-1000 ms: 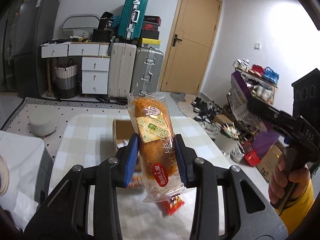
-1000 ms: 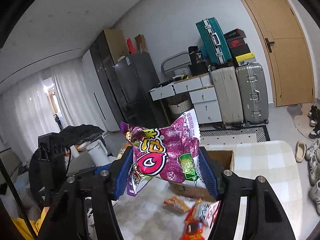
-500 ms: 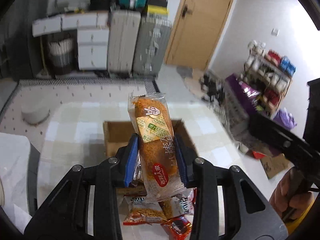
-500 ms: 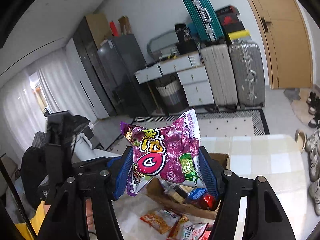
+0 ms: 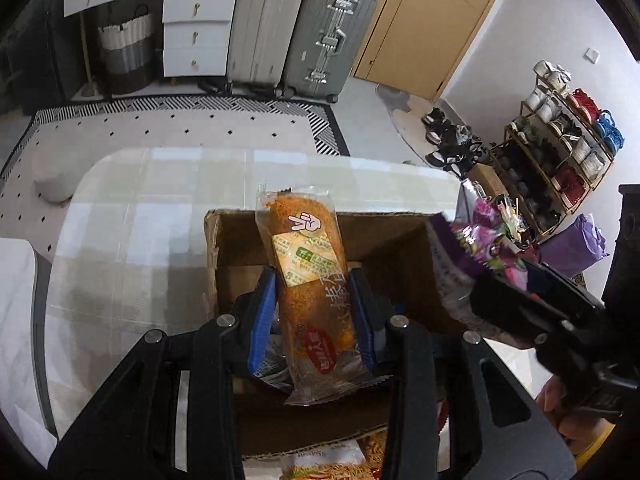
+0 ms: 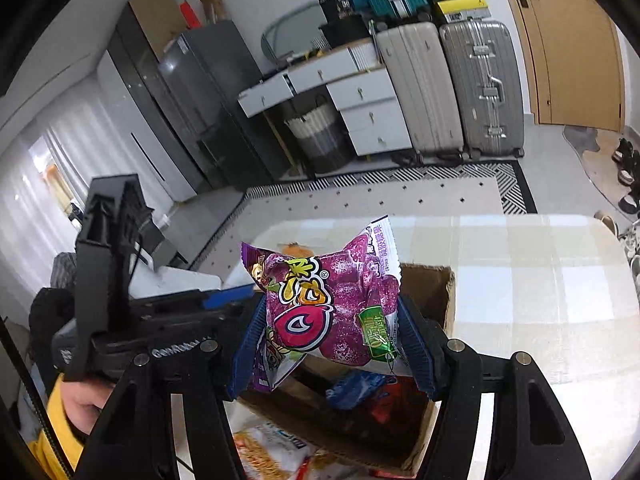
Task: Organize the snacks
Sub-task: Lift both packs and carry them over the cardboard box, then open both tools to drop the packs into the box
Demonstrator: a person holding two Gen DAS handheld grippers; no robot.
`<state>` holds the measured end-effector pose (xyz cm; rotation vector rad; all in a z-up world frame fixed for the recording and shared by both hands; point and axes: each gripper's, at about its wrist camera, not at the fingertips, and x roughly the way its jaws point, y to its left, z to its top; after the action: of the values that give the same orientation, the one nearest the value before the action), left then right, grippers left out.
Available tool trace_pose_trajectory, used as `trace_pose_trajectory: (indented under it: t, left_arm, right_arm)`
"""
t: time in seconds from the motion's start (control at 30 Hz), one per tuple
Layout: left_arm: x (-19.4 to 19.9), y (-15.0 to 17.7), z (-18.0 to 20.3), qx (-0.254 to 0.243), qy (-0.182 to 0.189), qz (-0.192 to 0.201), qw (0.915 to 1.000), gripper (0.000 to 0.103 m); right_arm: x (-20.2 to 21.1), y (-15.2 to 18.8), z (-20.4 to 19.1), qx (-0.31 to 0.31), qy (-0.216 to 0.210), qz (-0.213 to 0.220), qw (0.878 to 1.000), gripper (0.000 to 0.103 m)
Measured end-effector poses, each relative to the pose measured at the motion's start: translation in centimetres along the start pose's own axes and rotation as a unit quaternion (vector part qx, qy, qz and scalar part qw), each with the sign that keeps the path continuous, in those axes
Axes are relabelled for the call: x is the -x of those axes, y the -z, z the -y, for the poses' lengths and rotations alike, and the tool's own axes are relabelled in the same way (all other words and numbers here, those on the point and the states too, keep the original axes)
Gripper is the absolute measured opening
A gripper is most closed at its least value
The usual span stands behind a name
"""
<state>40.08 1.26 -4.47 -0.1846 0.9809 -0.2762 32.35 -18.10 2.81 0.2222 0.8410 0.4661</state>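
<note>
My left gripper point(image 5: 314, 312) is shut on an orange bread packet point(image 5: 310, 280) and holds it upright over the open cardboard box point(image 5: 236, 264). My right gripper point(image 6: 328, 344) is shut on a purple snack bag point(image 6: 324, 304) and holds it over the same box point(image 6: 432, 292). In the left wrist view the purple bag point(image 5: 484, 240) and the right gripper's body show at the box's right side. In the right wrist view the left gripper's body point(image 6: 132, 320) shows at the left. Several snack packets lie inside the box, among them a blue one point(image 6: 354, 386).
The box stands on a table with a checked cloth point(image 5: 132, 240). Loose noodle-snack packets point(image 6: 268, 448) lie in front of the box. Suitcases point(image 5: 292, 24), white drawers and a door stand behind; a shoe rack point(image 5: 560, 144) stands at the right.
Both grippers have tilted down and moved over the box, each still holding its packet. The box inside now shows below them.
</note>
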Motion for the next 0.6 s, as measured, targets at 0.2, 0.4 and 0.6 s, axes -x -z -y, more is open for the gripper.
trace_pose_trajectory:
  t: [0.2,0.4,0.6]
  left_arm:
    - [-2.4,-0.2,-1.7,0.009,0.001,-0.012,0.9999,0.033]
    - [-2.9,-0.1,-1.9,0.005,-0.003,-0.014,0.9999,0.033]
    - [-2.5,0.4,-1.4,-0.007,0.012,-0.023,0.9996,0.033]
  right_arm:
    - [-2.1,0.7,0.7,-0.001,0.001,-0.018,1.000,0.064]
    - [-3.8,1.0,1.3,-0.003,0.008,-0.037,0.999,0.064]
    - [-3.9,1.1,1.3,0.000,0.012,-0.035,0.999,0.064]
